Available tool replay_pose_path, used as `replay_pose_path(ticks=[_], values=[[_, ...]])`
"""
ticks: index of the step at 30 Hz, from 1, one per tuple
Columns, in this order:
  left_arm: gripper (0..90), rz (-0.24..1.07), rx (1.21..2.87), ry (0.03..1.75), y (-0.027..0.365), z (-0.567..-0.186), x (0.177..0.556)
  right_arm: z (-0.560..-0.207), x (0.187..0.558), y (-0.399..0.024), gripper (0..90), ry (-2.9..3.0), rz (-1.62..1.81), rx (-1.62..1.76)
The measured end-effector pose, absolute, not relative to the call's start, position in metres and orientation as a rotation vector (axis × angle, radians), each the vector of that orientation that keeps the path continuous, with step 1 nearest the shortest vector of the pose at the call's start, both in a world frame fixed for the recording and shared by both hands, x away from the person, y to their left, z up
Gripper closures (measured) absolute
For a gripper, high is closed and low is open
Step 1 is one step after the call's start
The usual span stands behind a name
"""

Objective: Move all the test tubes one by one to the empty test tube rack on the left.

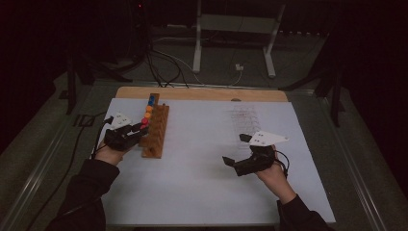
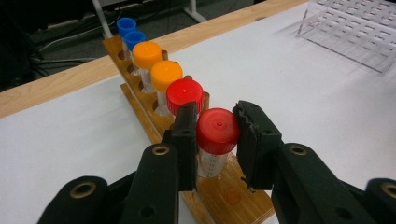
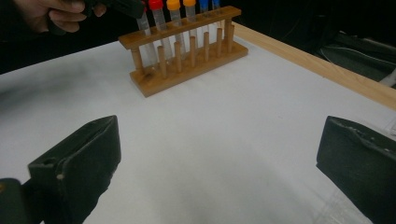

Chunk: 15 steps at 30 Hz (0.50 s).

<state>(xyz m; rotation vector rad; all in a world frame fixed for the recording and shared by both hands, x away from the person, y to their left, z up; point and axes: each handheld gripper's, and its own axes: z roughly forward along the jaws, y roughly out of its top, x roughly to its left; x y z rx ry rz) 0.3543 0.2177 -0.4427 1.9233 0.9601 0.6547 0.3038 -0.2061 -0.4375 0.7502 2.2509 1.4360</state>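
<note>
Currently: left gripper (image 2: 215, 140) pinching the nearest red-capped tube (image 2: 217, 131) by its cap, tube seated in the end hole of the wooden rack (image 2: 140, 100).
Right gripper (image 3: 219, 163) idle, jaws spread wide over bare white table (image 1: 202, 163), well apart from the rack; clear plastic rack (image 2: 355, 28) beyond. Risk, judged: a tilted lift could jam the tube in its hole and drag or tip the unsteadied rack; cap-only grip may slip.

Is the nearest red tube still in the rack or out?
In. The red tube stands upright in the rack, with the left gripper's jaws at its cap.
</note>
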Motion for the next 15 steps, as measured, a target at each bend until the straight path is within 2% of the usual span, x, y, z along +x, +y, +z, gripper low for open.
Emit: replay_pose_path(ticks=[2,3,7,9,11,15], values=[[69.9,0.632,1.925,0.955,0.219,-0.442,0.354,-0.438,0.304,-0.206,0.0,2.253,1.437,0.747],[65.8,0.638,1.921,0.948,0.218,-0.441,0.352,-0.437,0.304,-0.206,0.0,2.255,1.434,0.746],[35.5,0.628,1.914,0.928,0.214,-0.434,0.344,-0.437,0.303,-0.206,0.0,2.253,1.436,0.746],[25.6,0.615,1.905,0.914,0.211,-0.43,0.338,-0.437,0.303,-0.206,0.0,2.254,1.436,0.747],[17.9,0.602,1.897,0.895,0.209,-0.428,0.331,-0.438,0.303,-0.206,0.0,2.254,1.434,0.744],[10.1,0.548,1.885,0.845,0.204,-0.427,0.318,-0.44,0.301,-0.205,0.0,2.254,1.429,0.744]])
